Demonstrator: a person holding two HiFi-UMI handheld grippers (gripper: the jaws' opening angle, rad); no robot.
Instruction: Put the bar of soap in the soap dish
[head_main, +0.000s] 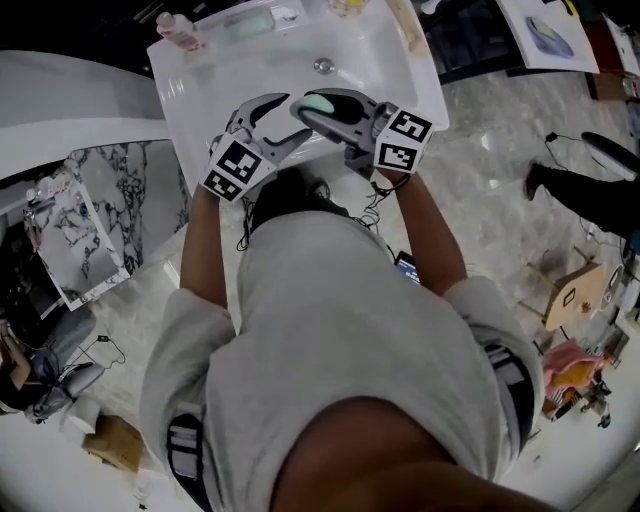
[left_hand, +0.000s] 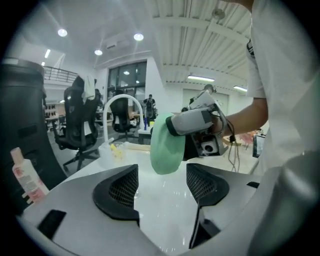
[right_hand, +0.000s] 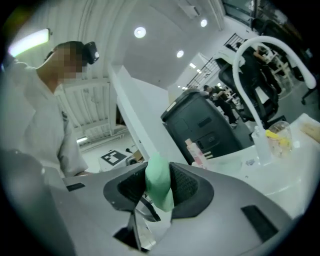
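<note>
So here's where we're at: the green bar of soap (right_hand: 159, 184) is clamped in the right gripper (right_hand: 159, 189). Its two black mesh-padded fingers (right_hand: 189, 186) press on the bar from both sides, and the soap stands on edge and pokes out past the tips. In the head view we've got it up in the air over the white sink basin (head_main: 375, 55), not touching anything else.

The left gripper (left_hand: 162, 189) is wide open, fingers (left_hand: 120, 192) spread well apart and gripping nothing. Looking along it, the soap hangs just beyond the gap between the tips, but the pads aren't on it, so the right gripper is the only one holding it. The two grippers point at each other, tips close together.

On the back rim of the counter there's a pale rectangular dish (head_main: 250, 22) that looks like the soap dish, well apart from the soap. A pink bottle (head_main: 178, 28) stands near it at the corner. There's also a white arched faucet (left_hand: 122, 107), and a clear cup (left_hand: 116, 150) with something yellow inside sits next to it.
</note>
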